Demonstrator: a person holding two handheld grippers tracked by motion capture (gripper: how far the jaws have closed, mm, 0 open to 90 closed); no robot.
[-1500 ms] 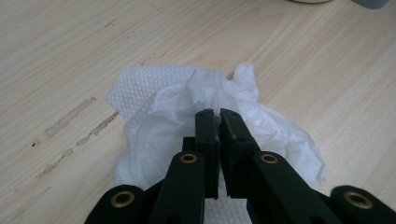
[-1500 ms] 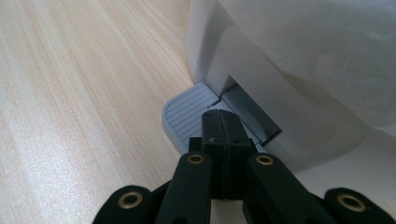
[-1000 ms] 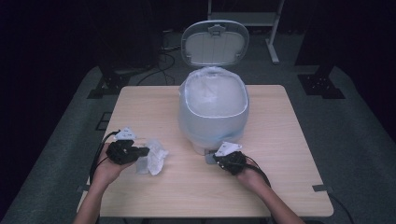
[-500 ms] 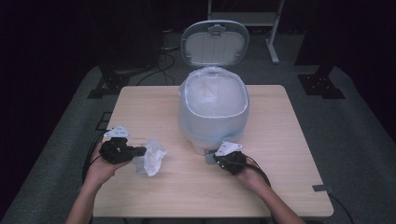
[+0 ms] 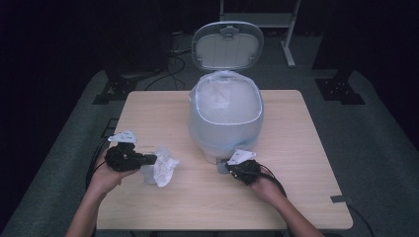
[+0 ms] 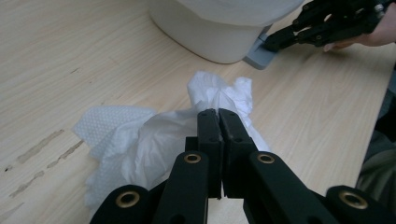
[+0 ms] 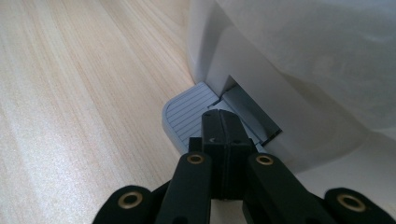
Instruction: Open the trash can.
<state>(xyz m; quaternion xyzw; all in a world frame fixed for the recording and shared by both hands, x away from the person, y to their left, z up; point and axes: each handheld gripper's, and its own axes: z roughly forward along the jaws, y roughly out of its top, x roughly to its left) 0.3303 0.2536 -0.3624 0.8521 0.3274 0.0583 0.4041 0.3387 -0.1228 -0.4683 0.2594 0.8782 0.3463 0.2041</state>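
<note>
Holding pedal (image 7: 187, 119) down with clenched right gripper (image 5: 236, 167), bin lid (image 5: 226, 44) up; left gripper (image 5: 148, 159) grasping crumpled tissue (image 6: 154, 135); we judge the drop into bin (image 5: 225, 128) remains.

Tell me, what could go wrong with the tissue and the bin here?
The left gripper pinches just part of the crumpled tissue, so it might slip free and miss the bin. The right gripper presses the pedal with shut jaws; if it slides off, the lid could drop.
</note>
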